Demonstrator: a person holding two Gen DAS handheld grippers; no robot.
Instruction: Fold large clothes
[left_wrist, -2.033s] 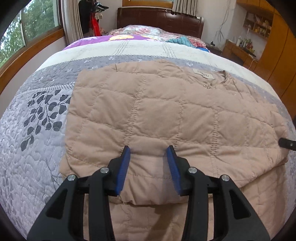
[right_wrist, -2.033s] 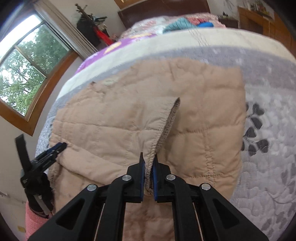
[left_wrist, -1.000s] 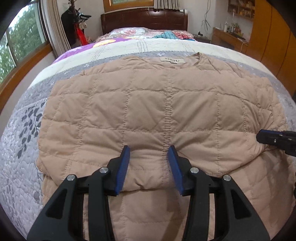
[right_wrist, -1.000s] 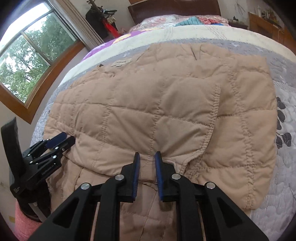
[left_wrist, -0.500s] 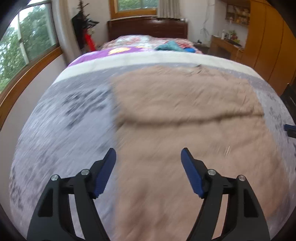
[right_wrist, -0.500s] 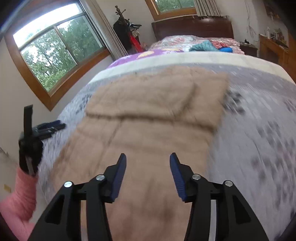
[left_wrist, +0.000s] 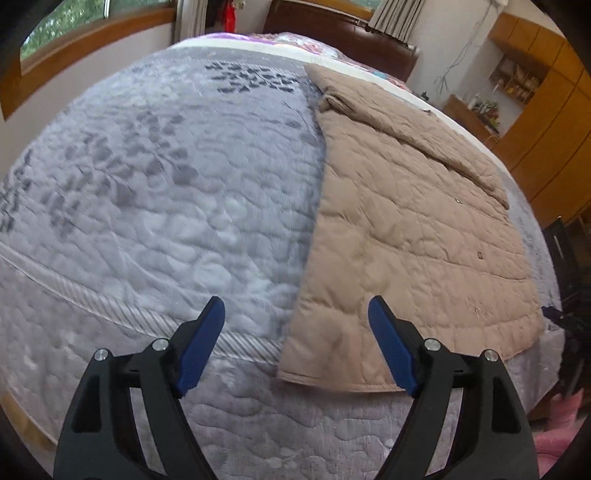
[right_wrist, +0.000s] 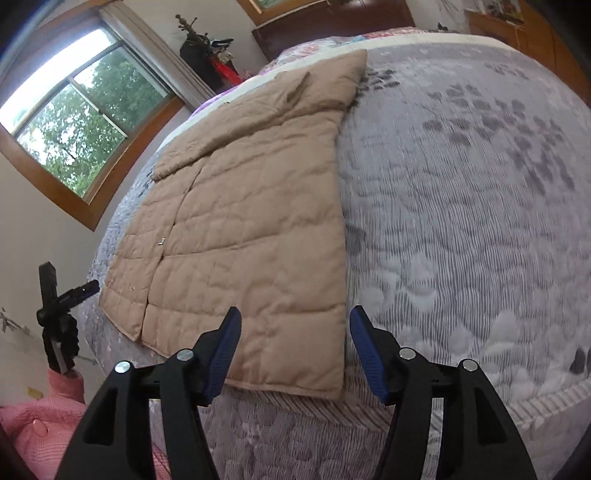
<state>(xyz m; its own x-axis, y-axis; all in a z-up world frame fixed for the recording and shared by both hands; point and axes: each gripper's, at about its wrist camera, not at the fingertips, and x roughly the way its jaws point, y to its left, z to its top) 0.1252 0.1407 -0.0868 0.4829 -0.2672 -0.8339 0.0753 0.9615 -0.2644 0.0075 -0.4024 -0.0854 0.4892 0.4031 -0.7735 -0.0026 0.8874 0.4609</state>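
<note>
In the left wrist view the left gripper (left_wrist: 295, 347) has its blue-padded fingers (left_wrist: 201, 343) spread and opening wider, pinching nothing; they frame the lower left corner of the beige quilted jacket (left_wrist: 413, 229) without touching it. In the right wrist view the right gripper (right_wrist: 295, 354) likewise has its fingers (right_wrist: 223, 354) apart and opening, empty, hovering over the jacket's (right_wrist: 243, 229) lower right corner. The jacket lies flat on the bed, on the grey patterned bedspread (left_wrist: 166, 192), with its upper part folded over, filling the right half of the left view and the left-centre of the right view. The left gripper (right_wrist: 61, 299) and a pink sleeve (right_wrist: 44, 417) show at the right view's lower left edge.
</note>
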